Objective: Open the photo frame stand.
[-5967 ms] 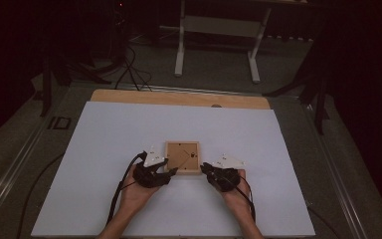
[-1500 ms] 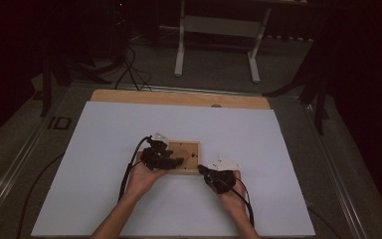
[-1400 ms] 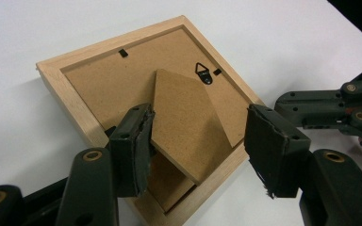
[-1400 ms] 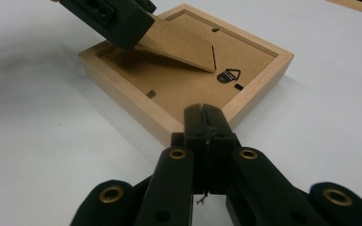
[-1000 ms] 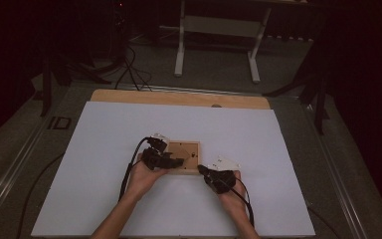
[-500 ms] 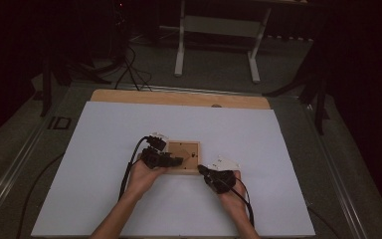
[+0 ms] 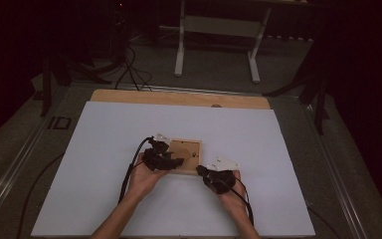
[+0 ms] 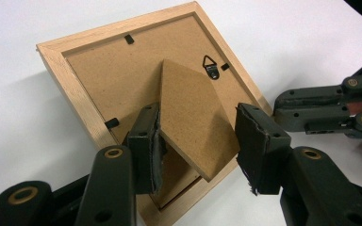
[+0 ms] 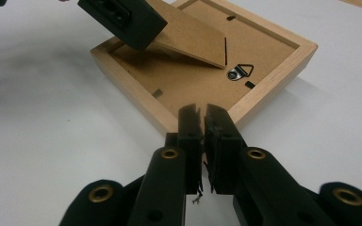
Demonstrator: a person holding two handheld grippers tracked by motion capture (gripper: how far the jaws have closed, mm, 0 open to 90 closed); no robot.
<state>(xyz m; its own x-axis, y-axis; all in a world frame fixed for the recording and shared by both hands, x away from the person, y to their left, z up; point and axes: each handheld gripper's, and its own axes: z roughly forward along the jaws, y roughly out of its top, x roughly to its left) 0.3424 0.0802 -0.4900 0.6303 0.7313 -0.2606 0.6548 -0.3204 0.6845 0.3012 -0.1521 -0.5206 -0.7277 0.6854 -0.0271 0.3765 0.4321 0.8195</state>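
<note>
Already the stand [image 8: 191, 117] is lifted off the frame [image 8: 70, 70], between the left gripper's [image 8: 198, 146] just-narrowed, apart jaws; the right gripper [image 9: 201, 123], nearly together, braces the frame's 5 o'clock corner.

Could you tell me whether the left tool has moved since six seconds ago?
Yes. The left tool has shifted right, from beside the picture frame's left edge to over its back, its jaws now astride the raised stand flap.
</note>
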